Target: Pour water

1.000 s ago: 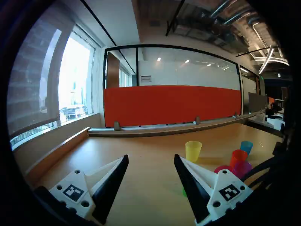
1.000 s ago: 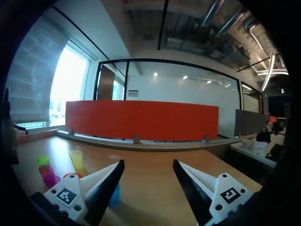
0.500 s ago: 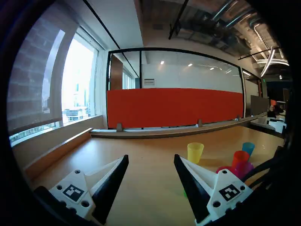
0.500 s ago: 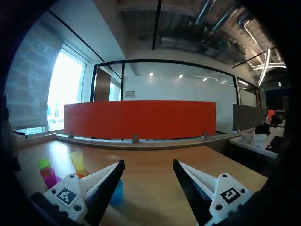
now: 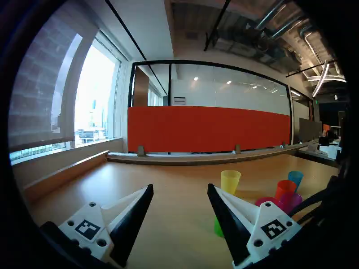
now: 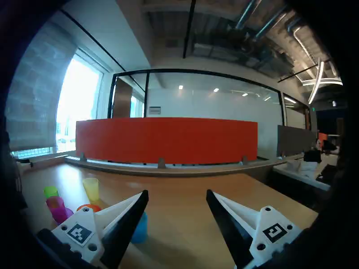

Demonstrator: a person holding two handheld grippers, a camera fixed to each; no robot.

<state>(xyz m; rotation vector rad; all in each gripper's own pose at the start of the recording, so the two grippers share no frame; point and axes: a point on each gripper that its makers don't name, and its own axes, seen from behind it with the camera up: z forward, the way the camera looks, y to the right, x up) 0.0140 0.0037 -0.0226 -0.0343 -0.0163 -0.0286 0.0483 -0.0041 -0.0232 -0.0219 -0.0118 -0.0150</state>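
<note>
ahead and to the right of the left claw (image 5: 179, 185), a cluster of plastic cups stands upright on the wooden tabletop (image 5: 179, 210). a yellow cup (image 5: 230, 180) is nearest the tip of its right finger, and a green cup (image 5: 217, 227) is partly hidden behind that finger. a red cup (image 5: 285, 188), a blue cup (image 5: 295, 178) and magenta cups (image 5: 269, 201) sit farther right, close together. whether any holds water cannot be told. the left claw is spread wide and holds nothing. in the right gripper view the cups lie to the left of the right claw (image 6: 176, 192), the blue one half behind its left finger; this claw too gapes wide and empty. beyond both, an orange partition (image 5: 206, 128) runs along the tabletop's far edge, with a bright window (image 5: 96, 105) off to the left.
</note>
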